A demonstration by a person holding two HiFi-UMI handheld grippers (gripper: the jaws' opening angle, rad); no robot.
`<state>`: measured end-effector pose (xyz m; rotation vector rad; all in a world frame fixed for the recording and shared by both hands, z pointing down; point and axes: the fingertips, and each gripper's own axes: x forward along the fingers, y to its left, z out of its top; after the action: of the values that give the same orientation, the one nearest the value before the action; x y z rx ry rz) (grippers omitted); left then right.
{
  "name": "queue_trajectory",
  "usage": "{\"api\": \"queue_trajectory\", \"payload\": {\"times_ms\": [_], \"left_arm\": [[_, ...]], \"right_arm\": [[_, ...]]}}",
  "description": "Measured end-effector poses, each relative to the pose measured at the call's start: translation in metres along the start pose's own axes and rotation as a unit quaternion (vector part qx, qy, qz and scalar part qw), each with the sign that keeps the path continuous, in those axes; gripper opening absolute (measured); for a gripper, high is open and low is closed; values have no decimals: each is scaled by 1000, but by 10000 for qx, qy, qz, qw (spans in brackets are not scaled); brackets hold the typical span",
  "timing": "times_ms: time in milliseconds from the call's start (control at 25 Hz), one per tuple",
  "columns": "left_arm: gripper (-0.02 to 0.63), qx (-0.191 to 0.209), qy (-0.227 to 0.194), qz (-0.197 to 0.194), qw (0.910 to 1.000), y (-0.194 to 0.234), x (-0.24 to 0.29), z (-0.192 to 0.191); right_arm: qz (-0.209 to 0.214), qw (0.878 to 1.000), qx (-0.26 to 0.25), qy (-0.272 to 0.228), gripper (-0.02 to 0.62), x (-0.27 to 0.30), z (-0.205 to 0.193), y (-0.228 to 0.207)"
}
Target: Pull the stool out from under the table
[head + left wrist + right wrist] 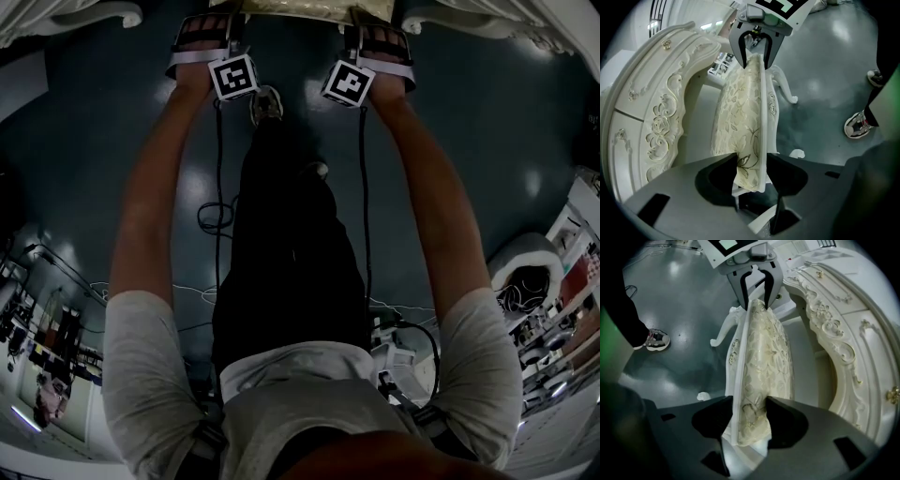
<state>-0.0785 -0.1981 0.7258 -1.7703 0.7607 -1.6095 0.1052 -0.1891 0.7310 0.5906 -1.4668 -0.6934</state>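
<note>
Now | left gripper (749,169), right gripper (749,414) clamp stool (740,103) | grip visible only in gripper views.

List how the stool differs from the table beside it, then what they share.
The stool has a soft floral fabric seat; the table shows only hard carved panels with gilt scrolls. The stool is clamped at each end by the left gripper and the right gripper; the table is touched by neither. Both are cream-white and ornate.
</note>
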Motion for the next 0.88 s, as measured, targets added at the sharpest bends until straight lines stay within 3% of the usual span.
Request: {"api": "queue_trajectory", "payload": {"times_ms": [280, 440, 560, 760, 880], "left_arm": [[202, 48, 62, -386, 9992, -12, -4, -2], [200, 150, -1, -294, 9995, -9, -6, -4], [201, 131, -83, -51, 9999, -11, -11, -5], [232, 956, 196, 734, 9925, 9, -5, -3], [244, 926, 492, 811, 9912, 16, 2, -8]], "right_arm": [[95, 9999, 32, 28, 238, -4, 0, 4], [104, 9994, 326, 100, 236, -11, 4, 7], [155, 9987, 470, 118, 230, -24, 8, 17], [92, 9982, 553, 218, 230, -32, 9, 22], [15, 9985, 533, 125, 230, -31, 14, 15]]}}
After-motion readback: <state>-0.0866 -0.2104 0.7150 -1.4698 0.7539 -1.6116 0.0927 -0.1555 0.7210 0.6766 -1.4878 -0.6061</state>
